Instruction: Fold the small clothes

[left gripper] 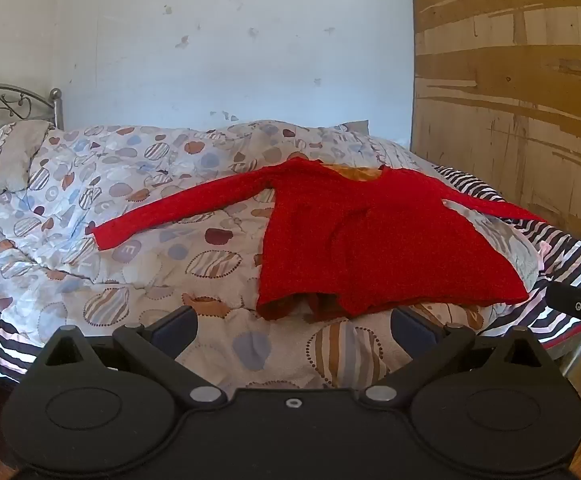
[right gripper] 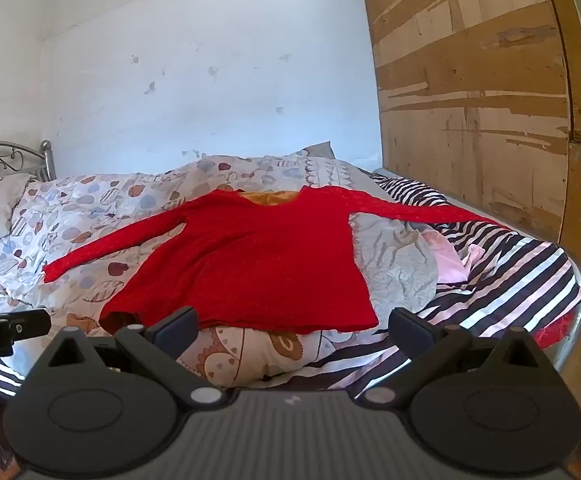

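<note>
A red long-sleeved top [left gripper: 374,236] lies spread flat on a bed, on a patterned quilt [left gripper: 130,208] printed with hearts and striped ovals. Its hem faces you, just short of the bed's near edge; its orange-lined neck opening points toward the far wall. One sleeve stretches out over the quilt toward the headboard end of the bed. The other sleeve runs toward the foot end, across a striped sheet [right gripper: 510,272], close to a wooden panel [right gripper: 470,100]. A grey cloth and a pink cloth [right gripper: 452,260] lie bunched beside the top on that side.

Your left gripper [left gripper: 294,320] and right gripper [right gripper: 292,320] both hover near the hem, jaws spread wide, nothing between them, nothing touched. Each gripper shows at the edge of the other's view.

Judged from this, folding has not begun: the garment is laid out and you are at the approach. The next move likely calls for bringing a gripper down onto a sleeve or a hem corner, pinching only the red fabric and not the quilt beneath, then carrying it across the body.
</note>
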